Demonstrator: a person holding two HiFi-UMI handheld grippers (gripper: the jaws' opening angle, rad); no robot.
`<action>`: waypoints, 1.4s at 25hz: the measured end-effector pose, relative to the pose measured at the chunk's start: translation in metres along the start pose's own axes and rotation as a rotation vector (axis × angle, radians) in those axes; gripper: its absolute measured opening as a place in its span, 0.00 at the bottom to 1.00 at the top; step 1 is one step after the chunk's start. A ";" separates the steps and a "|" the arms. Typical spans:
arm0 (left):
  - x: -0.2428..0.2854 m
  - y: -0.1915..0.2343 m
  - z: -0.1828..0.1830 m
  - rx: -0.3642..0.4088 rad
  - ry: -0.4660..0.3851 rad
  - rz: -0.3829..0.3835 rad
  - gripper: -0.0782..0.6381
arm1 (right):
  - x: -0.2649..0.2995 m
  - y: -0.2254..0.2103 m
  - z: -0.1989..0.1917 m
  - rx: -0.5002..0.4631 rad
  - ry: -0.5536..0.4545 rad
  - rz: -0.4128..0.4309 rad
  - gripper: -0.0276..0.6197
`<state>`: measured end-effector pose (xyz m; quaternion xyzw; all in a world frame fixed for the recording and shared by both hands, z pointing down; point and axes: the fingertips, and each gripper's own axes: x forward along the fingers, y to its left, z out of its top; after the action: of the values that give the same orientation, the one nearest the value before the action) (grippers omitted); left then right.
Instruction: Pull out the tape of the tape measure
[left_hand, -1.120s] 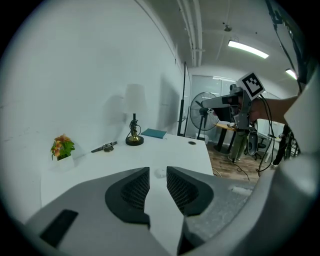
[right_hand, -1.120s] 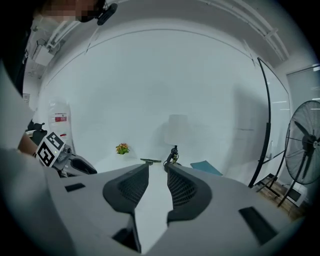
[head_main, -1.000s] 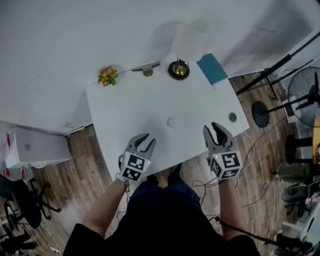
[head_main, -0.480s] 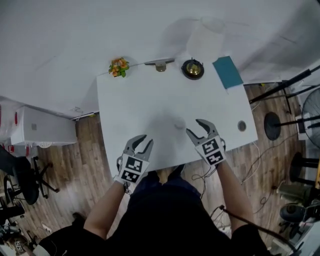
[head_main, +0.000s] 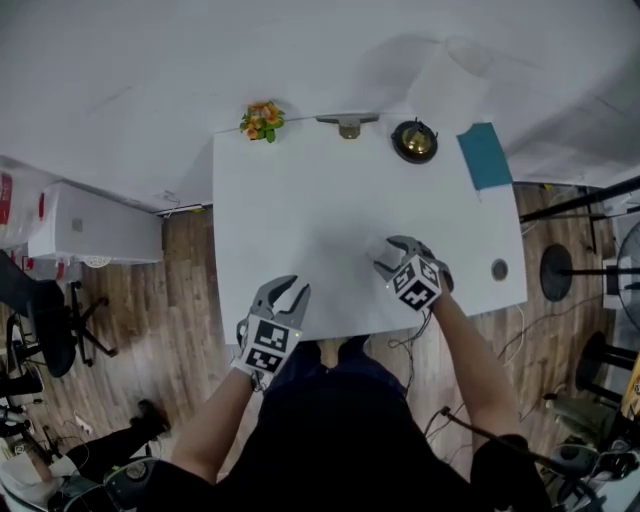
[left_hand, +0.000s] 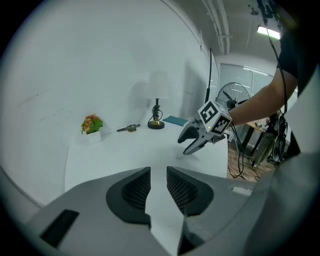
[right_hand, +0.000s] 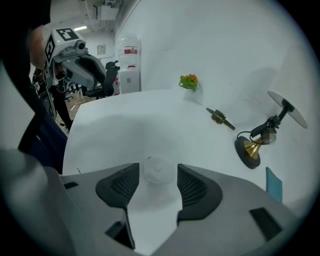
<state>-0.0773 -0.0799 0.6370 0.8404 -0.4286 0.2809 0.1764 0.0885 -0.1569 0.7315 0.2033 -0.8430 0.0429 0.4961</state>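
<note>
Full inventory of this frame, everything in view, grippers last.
table: 1, white, centre
tape measure: 1, white, round, on table near its front edge
flower ornament: 1, orange-green, far left corner
metal piece: 1, grey, far edge
lamp: 1, black base, brass stem, far edge
flat pad: 1, teal, far right corner
cabinet: 1, white, floor left
office chair: 1, black, floor left
left gripper: 1, grey, front edge, fingers apart, empty
right gripper: 1, grey, fingers just been opening, apart around tape measure, not gripping
</note>
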 end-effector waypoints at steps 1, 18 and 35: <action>0.000 0.002 -0.001 -0.006 0.001 0.004 0.24 | 0.006 0.000 -0.002 -0.003 0.016 0.017 0.42; -0.004 0.011 0.012 0.003 -0.017 0.009 0.24 | 0.001 -0.006 0.021 0.202 -0.087 0.088 0.38; -0.060 -0.030 0.200 0.391 -0.383 -0.072 0.24 | -0.208 -0.040 0.151 0.189 -0.598 -0.207 0.38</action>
<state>-0.0175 -0.1331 0.4414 0.9109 -0.3620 0.1878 -0.0634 0.0683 -0.1721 0.4730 0.3367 -0.9185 0.0087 0.2072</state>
